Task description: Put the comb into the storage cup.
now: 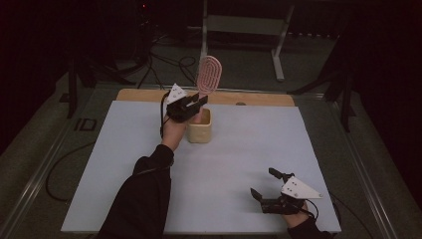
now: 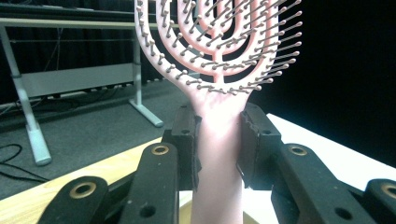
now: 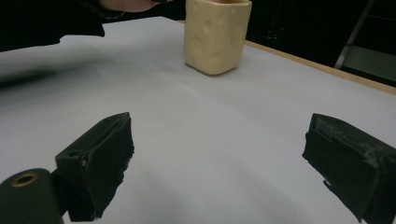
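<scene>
Just above centre of the high view, the left gripper (image 1: 198, 103) holds a pink hairbrush (image 1: 209, 73) upright by its handle, jaws clamped on either side, directly over a cream cup (image 1: 200, 128) on the desk (image 1: 239, 164). At lower right, the right gripper (image 1: 264, 184) rests with jaws spread wide around nothing.

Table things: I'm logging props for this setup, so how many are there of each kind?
Pink hairbrush: 1
Cream holder cup: 1
Total: 2
</scene>
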